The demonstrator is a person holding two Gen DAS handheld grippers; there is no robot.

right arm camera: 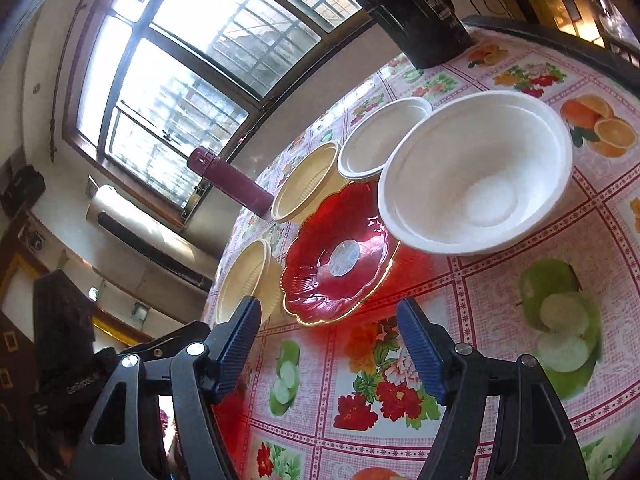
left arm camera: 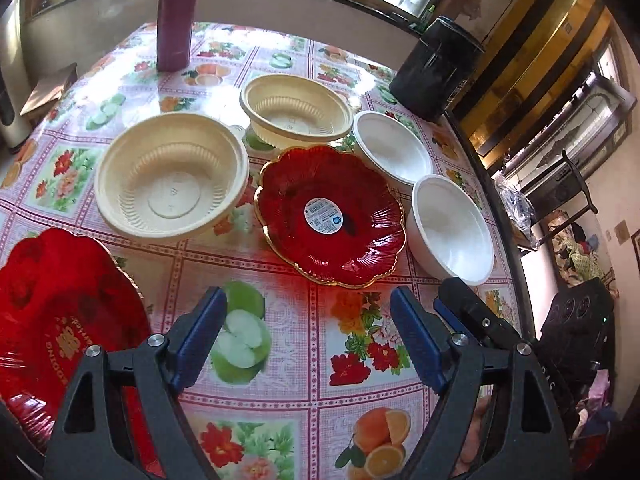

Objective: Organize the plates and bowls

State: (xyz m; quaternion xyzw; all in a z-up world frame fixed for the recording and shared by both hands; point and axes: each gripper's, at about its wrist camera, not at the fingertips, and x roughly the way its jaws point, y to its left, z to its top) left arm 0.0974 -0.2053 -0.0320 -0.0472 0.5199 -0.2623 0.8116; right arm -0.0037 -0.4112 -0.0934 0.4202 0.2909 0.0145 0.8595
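In the left wrist view a red gold-rimmed plate (left arm camera: 330,216) with a round sticker lies mid-table. A second red plate (left arm camera: 60,320) lies at the near left, beside my left finger. Two cream ribbed bowls (left arm camera: 170,184) (left arm camera: 296,110) and two white bowls (left arm camera: 392,146) (left arm camera: 452,230) stand around the middle plate. My left gripper (left arm camera: 306,320) is open and empty above the cloth, short of the plate. In the right wrist view my right gripper (right arm camera: 328,332) is open and empty, close to the red plate (right arm camera: 340,256) and the near white bowl (right arm camera: 476,172).
The table (left arm camera: 280,380) has a floral fruit-print cloth. A maroon flask (left arm camera: 176,12) stands at the far left and a black kettle (left arm camera: 436,64) at the far right. The table's right edge (left arm camera: 508,240) runs just past the white bowls.
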